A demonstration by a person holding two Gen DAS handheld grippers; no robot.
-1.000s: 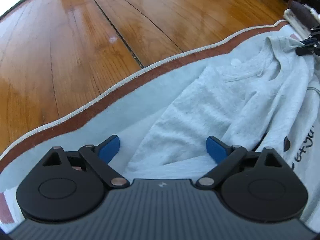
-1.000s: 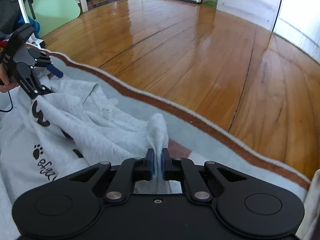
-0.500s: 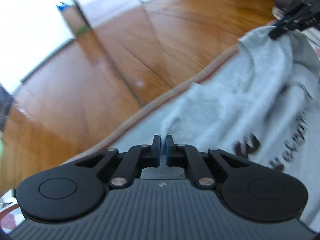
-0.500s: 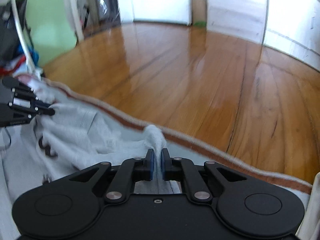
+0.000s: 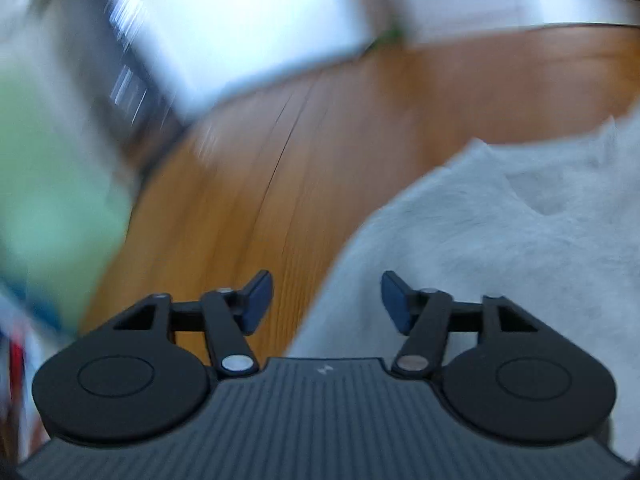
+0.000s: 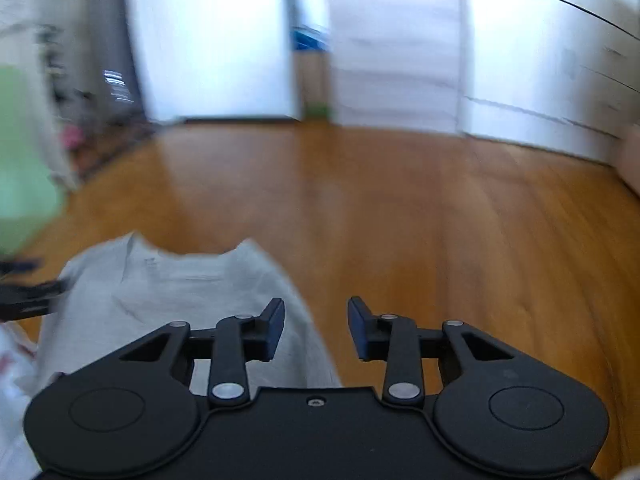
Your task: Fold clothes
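A light grey sweatshirt (image 5: 500, 232) fills the right half of the blurred left wrist view, its edge running down toward the gripper body. My left gripper (image 5: 326, 300) is open, and the cloth's left edge shows in the gap between the pads. In the right wrist view the same sweatshirt (image 6: 180, 296) lies spread at lower left, neckline toward the far side. My right gripper (image 6: 316, 330) is open at the sweatshirt's right edge, with bare floor in its gap. The other gripper (image 6: 28, 296) shows as a dark blur at the far left.
Glossy wooden floor (image 6: 440, 220) stretches ahead in both views. White walls and doors (image 6: 216, 40) stand at the back. A pale green shape (image 5: 52, 200) sits at the left, also seen as a green shape (image 6: 20, 160) in the right view. Both frames are motion-blurred.
Both grippers held the sweatshirt shut half a second ago; now both are open and the cloth is released. Both cameras have tilted up, showing more floor and wall.
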